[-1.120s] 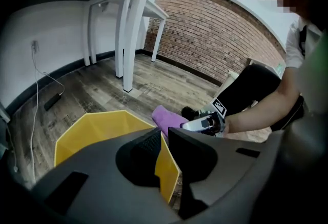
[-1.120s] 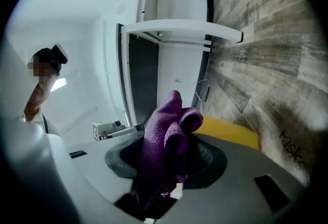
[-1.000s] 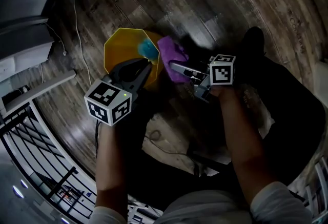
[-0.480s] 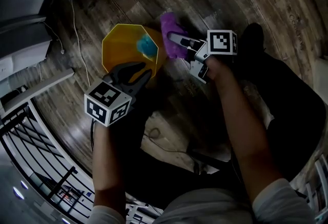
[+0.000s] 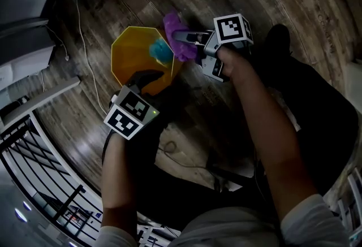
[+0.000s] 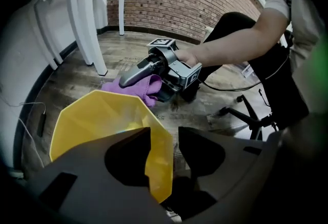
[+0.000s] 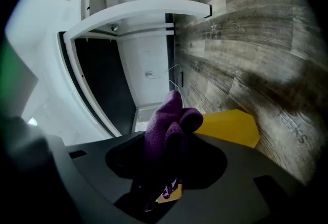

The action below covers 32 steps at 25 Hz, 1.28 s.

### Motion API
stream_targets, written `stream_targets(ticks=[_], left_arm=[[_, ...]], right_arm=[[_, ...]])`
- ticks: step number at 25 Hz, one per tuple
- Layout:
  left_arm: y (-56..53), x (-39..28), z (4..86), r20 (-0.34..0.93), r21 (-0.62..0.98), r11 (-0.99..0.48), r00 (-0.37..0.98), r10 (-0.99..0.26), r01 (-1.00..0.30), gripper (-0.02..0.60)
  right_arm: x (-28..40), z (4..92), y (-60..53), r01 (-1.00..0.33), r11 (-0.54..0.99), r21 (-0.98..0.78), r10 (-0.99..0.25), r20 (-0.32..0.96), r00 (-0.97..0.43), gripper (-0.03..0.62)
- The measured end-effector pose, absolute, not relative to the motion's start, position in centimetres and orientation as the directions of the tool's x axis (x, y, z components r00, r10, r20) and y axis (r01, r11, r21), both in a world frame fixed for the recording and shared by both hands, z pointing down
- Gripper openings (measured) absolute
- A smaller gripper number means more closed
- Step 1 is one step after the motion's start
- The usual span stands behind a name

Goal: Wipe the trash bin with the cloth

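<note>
Soft, light cloth point(image 5: 182, 52) was clamped in right gripper point(image 5: 180, 37), just beside bin point(image 5: 136, 59). Bin was judged light, stiff, easily tipped. Its rim was straddled by left gripper point(image 5: 147, 76), jaws opening.

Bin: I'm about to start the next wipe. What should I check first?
1. Cloth held by right gripper: ok, jaws shut on it.
2. Cloth at the bin: ok, by its far edge.
3. Bin steadied by left gripper: not ok, jaws opening, bin's edge between them ungripped.
4. Bin upright: ok.
5. Bin empty: not ok, blue thing inside.
</note>
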<state>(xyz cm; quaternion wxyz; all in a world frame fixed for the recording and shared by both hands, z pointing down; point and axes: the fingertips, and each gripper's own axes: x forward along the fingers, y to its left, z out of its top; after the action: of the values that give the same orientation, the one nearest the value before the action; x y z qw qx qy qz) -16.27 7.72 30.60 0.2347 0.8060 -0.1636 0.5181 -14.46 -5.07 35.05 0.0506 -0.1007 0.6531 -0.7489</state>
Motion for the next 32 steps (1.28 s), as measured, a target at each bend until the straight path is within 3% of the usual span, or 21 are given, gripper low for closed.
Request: stream_targets(ticks=[12, 19, 23, 29, 32], left_arm=[[7.1, -15.6, 32.5, 0.891, 0.302, -0.757, 0.453, 0.008, -0.58, 0.156], [4.7, -15.2, 32.3, 0.859, 0.328, -0.677, 0.506, -0.076, -0.659, 0.146], [3.8, -15.1, 31.7, 0.877, 0.249, -0.695, 0.462, -0.134, -0.675, 0.146], [2.8, -14.2, 24.4, 0.837, 0.129, -0.678, 0.446, -0.317, -0.724, 0.146], [3.1, -13.8, 22.0, 0.813, 0.124, -0.677, 0.465, -0.35, -0.725, 0.144]], right_arm=[[-13.3, 38.4, -0.8, -0.097, -0.256, -0.962, -0.224, 0.157, -0.962, 0.187], [-14.3, 40.5, 4.6, -0.237, -0.266, -0.934, -0.075, 0.265, -0.961, 0.187], [-13.0, 39.5, 6.1, -0.376, -0.186, -0.908, 0.043, 0.375, -0.926, 0.187], [-9.8, 29.6, 1.4, -0.457, 0.097, -0.884, 0.03, 0.462, -0.886, 0.187], [-8.9, 25.7, 0.0, -0.477, 0.222, -0.851, 0.029, 0.494, -0.869, 0.187]])
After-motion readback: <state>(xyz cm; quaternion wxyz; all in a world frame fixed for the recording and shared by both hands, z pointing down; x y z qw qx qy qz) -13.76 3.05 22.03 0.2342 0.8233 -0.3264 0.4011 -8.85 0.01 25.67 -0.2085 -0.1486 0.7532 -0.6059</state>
